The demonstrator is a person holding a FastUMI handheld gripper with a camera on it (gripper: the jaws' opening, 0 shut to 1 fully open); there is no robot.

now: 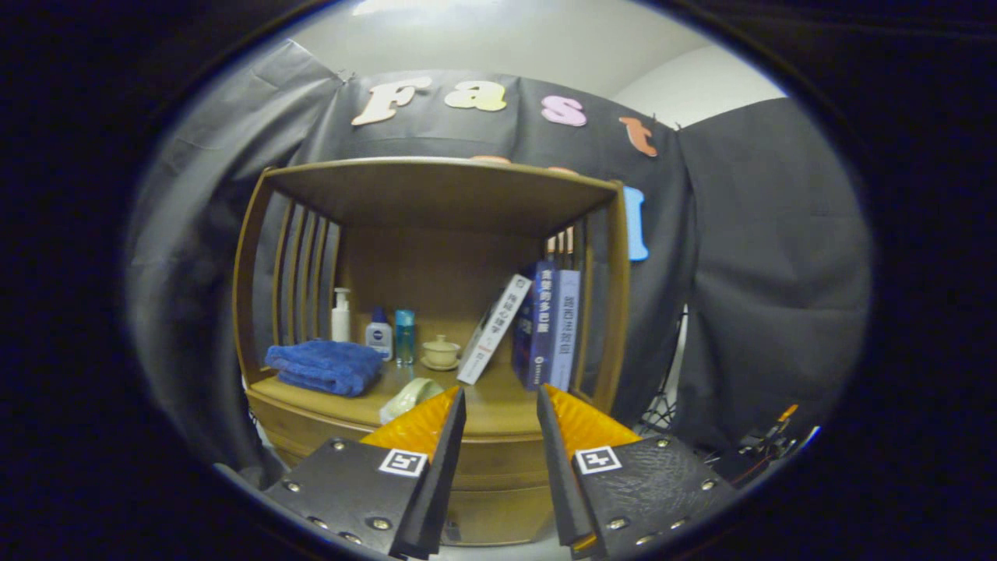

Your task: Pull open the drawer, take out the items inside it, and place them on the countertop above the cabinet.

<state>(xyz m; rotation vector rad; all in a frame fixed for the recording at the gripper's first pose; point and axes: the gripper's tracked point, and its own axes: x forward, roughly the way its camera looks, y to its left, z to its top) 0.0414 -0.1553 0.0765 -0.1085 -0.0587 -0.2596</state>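
Tool [501,405] spread, nothing between fingers, hovering in front of wooden cabinet [436,436]; drawer [483,467] front just beyond fingertips, looks closed. On desk [498,409] above: pale roll [409,399] touching left fingertip, blue towel [325,366] left, bottles [379,331] and small cup [441,352] behind, books [537,327] right.
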